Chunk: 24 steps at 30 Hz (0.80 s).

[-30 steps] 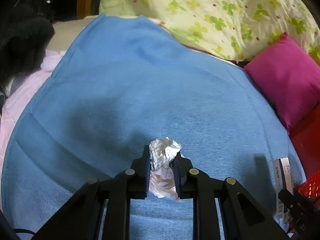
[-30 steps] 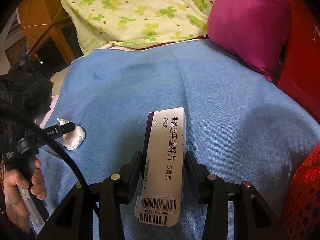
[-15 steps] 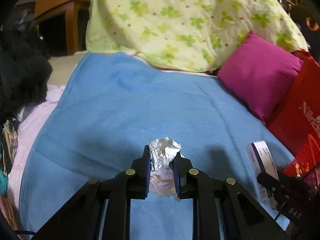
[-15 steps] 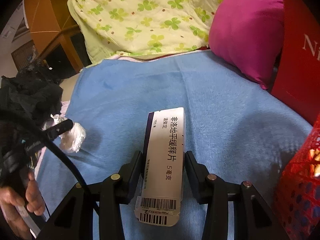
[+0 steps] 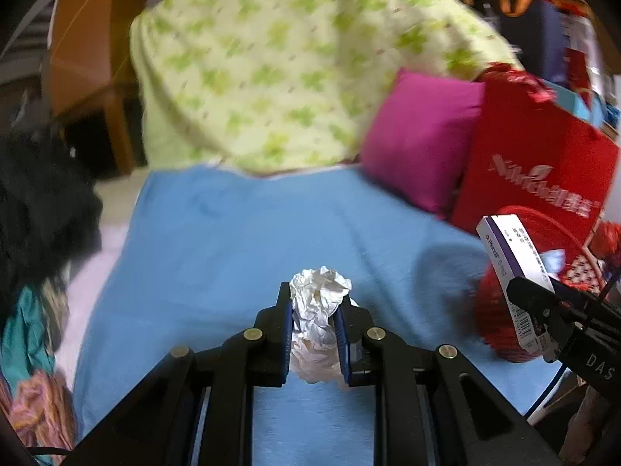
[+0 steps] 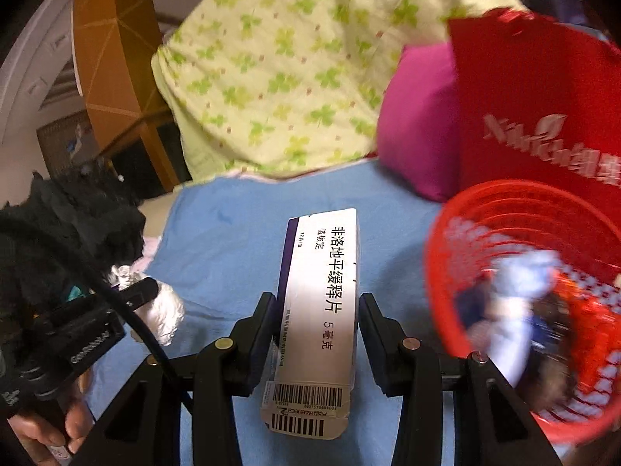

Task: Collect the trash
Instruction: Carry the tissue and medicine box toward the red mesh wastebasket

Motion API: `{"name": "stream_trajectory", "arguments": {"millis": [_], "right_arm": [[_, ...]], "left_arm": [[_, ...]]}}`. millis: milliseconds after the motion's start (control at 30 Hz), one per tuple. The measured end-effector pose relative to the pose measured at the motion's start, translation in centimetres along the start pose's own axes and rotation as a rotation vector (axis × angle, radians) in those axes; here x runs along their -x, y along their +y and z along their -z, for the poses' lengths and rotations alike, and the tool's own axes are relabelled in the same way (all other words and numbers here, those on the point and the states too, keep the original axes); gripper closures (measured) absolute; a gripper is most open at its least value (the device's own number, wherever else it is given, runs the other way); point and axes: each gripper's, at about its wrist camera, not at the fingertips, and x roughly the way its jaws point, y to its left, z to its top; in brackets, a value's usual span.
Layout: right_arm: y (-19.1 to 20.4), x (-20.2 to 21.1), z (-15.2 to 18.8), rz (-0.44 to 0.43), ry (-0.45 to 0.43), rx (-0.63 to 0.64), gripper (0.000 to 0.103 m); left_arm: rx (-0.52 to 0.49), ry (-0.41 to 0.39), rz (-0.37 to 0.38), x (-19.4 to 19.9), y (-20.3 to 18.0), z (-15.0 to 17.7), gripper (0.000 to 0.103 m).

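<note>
My left gripper point(image 5: 315, 312) is shut on a crumpled white tissue point(image 5: 319, 296) and holds it above the blue blanket point(image 5: 240, 240). My right gripper point(image 6: 316, 310) is shut on a white and purple medicine box point(image 6: 320, 299), also lifted; the box also shows at the right of the left wrist view point(image 5: 514, 260). A red mesh basket point(image 6: 438, 272) with trash in it stands just right of the box. The left gripper and tissue point(image 6: 163, 310) appear at the left of the right wrist view.
A magenta pillow point(image 5: 419, 143) and a red bag point(image 5: 543, 163) stand behind the basket. A green clover quilt point(image 5: 291, 66) is piled at the back. Black fluffy fabric point(image 5: 35, 202) and mixed clothes point(image 5: 27, 334) lie at the left. A wooden frame point(image 6: 116, 70) stands behind.
Both grippers have risen and swung right with their loads. The red basket has come into full view beside the medicine box, and the red bag and pillow have come closer.
</note>
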Motion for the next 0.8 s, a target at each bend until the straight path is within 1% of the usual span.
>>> {"name": "stream_trajectory", "arguments": {"millis": [167, 367, 567, 800], "right_arm": [[-0.9, 6.4, -1.4, 0.007, -0.080, -0.017, 0.057], [-0.8, 12.0, -2.4, 0.014, -0.132, -0.011, 0.057], [-0.9, 16.0, -2.2, 0.029, -0.174, -0.007, 0.057], [-1.3, 18.3, -2.2, 0.049, -0.209, -0.003, 0.057]], "left_arm": [[-0.096, -0.097, 0.004, 5.0, -3.7, -0.9, 0.082], [-0.146, -0.157, 0.021, 9.6, -6.1, -1.9, 0.082], [-0.175, -0.186, 0.030, 12.1, -7.6, -2.1, 0.082], [-0.193, -0.211, 0.044, 14.0, -8.4, -2.2, 0.082]]}}
